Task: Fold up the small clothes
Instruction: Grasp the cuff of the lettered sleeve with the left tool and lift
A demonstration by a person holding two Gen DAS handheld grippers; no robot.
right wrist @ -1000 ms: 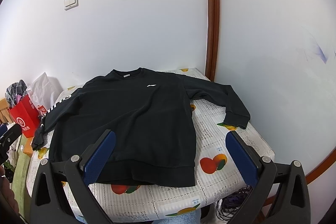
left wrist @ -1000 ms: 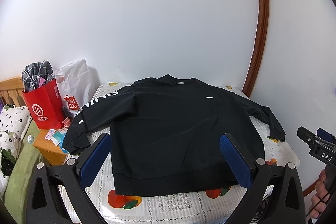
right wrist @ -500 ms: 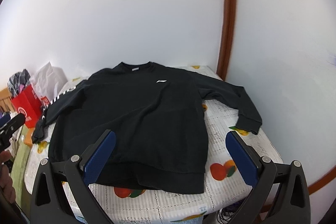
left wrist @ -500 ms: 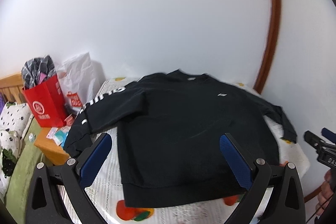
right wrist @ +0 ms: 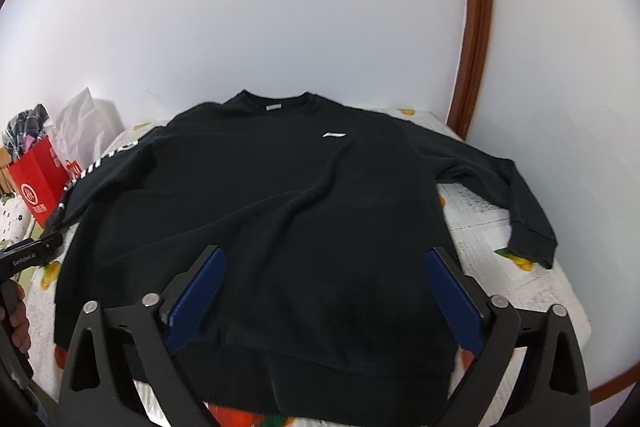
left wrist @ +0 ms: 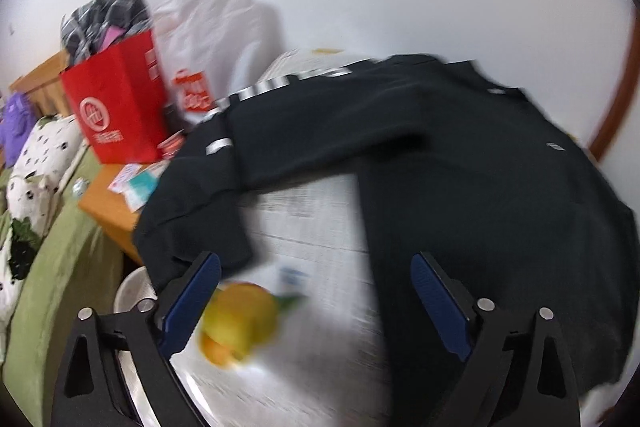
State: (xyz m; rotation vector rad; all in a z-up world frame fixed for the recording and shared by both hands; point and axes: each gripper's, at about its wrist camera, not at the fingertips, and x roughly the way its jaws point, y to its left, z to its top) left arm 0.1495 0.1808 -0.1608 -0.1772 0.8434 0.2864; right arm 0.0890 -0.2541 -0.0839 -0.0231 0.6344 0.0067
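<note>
Sweatshirt (right wrist: 260, 211) flat on table (right wrist: 556, 291)
Collar toward wall, sleeves out both sides; bag (right wrist: 36, 183) left of table

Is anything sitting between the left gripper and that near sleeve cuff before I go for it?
Nothing visible. The left gripper is open over bare fruit-print tablecloth, with the black sweatshirt sleeve cuff beside its left finger; the view is motion-blurred.

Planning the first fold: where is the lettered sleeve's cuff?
In the left wrist view, lower left: the cuff hangs off the table edge, beside the left tool.
</note>
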